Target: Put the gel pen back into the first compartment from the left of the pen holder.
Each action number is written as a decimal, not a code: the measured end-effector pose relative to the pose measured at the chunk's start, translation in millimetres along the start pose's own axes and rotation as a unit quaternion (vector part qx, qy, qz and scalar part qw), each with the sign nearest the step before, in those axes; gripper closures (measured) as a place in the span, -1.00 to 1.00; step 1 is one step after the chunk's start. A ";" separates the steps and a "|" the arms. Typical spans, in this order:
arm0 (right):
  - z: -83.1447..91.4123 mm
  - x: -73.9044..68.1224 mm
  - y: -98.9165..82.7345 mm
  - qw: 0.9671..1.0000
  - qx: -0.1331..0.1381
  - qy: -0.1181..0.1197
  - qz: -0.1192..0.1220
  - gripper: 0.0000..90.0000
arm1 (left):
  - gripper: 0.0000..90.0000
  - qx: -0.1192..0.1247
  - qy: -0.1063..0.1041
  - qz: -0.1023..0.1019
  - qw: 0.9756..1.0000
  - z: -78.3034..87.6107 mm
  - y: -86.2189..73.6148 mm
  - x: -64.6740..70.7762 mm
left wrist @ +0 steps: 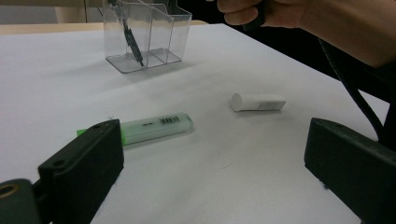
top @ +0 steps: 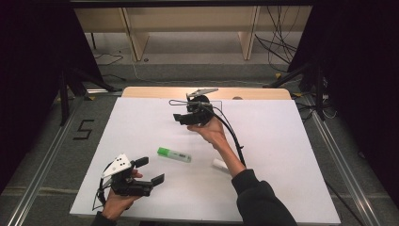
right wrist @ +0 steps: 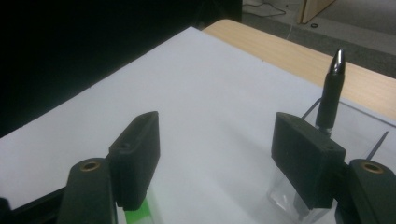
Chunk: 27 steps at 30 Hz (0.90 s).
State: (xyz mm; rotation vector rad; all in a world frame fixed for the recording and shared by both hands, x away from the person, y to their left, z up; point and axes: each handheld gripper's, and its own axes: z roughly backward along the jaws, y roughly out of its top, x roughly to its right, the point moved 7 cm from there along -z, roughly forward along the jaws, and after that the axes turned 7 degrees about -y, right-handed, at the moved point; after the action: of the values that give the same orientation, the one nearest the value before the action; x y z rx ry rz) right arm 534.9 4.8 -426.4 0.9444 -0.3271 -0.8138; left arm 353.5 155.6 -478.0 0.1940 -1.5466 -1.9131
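Clear plastic marks the goal: a holder [left wrist: 147, 35] standing at the far edge of the white table [top: 282, 155], with a dark pen [right wrist: 330, 95] already leaning upright in one of its compartments. The right gripper [top: 182, 117] hangs just beside that holder, raised above the table, its jaws spread wide and empty — seen along them, the pen's tip rises just past the right jaw. It looks as though the pen has been dropped in and this hand is free.

Two things lie loose mid-table: a green highlighter [top: 174, 154] and, near it to the right, a short white cap or tube [top: 219, 164], partly behind the right forearm in the high view. The left gripper [top: 149, 170] sits low at the near left, jaws wide apart and holding nothing, pointed at the highlighter, which lies just ahead of them — close to the left jaw in the left gripper view.

My guess is the highlighter goes next. That calls for easing the left gripper forward so both jaws straddle the barrel across its width, closing, then carrying it to a free compartment without knocking the holder.
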 end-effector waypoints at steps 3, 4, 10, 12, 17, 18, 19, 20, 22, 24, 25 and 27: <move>-2.0 -2.6 -4.6 1.000 -0.007 0.003 0.007 -0.26 | -0.91 0.000 0.001 -0.001 1.000 0.1 0.1 -0.2; -3.0 -3.8 -5.7 1.000 -0.008 0.004 0.007 -0.26 | -0.91 0.000 0.001 -0.001 1.000 0.2 0.1 -0.2; -5.4 -7.5 -10.7 1.000 -0.019 0.012 0.015 -0.29 | -0.91 0.000 0.001 -0.001 1.000 0.3 -0.1 -0.4; -5.3 -8.6 -11.6 1.000 -0.022 0.012 0.016 -0.30 | -0.91 0.000 0.001 -0.001 1.000 0.2 -0.1 -0.3; -5.6 -11.3 -13.5 0.999 -0.027 0.016 0.019 -0.33 | -0.91 -0.001 0.001 -0.001 1.000 0.0 -0.4 -0.2; -5.6 -12.0 -13.8 0.999 -0.028 0.018 0.020 -0.34 | -0.91 -0.002 0.001 -0.002 1.000 0.1 -0.5 -0.2; -5.5 -12.8 -14.0 0.999 -0.029 0.020 0.020 -0.34 | -0.91 -0.003 0.000 -0.002 1.000 0.0 -0.6 -0.1; -5.7 -13.4 -14.1 0.999 -0.028 0.021 0.021 -0.34 | -0.91 -0.003 0.000 -0.002 1.000 -0.1 -0.6 -0.1; -6.0 -14.6 -15.1 0.999 -0.033 0.023 0.024 -0.34 | -0.91 -0.003 0.000 -0.002 1.000 -0.1 -0.6 -0.1; -6.5 -16.0 -15.8 0.999 -0.036 0.026 0.024 -0.34 | -0.91 -0.001 0.001 -0.001 1.000 -0.1 -0.4 -0.1; -7.2 -16.5 -16.1 0.999 -0.036 0.027 0.024 -0.34 | -0.91 -0.003 0.001 -0.002 1.000 0.2 -0.6 -0.4; -8.3 -17.3 -17.1 0.998 -0.040 0.028 0.028 -0.34 | -0.91 -0.003 0.001 -0.002 1.000 0.2 -0.6 -0.4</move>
State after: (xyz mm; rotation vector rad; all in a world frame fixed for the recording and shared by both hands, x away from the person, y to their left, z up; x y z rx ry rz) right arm 520.2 16.9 -443.5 0.8789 -0.2687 -0.7431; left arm 353.4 156.0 -478.5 0.1968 -1.5410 -1.9196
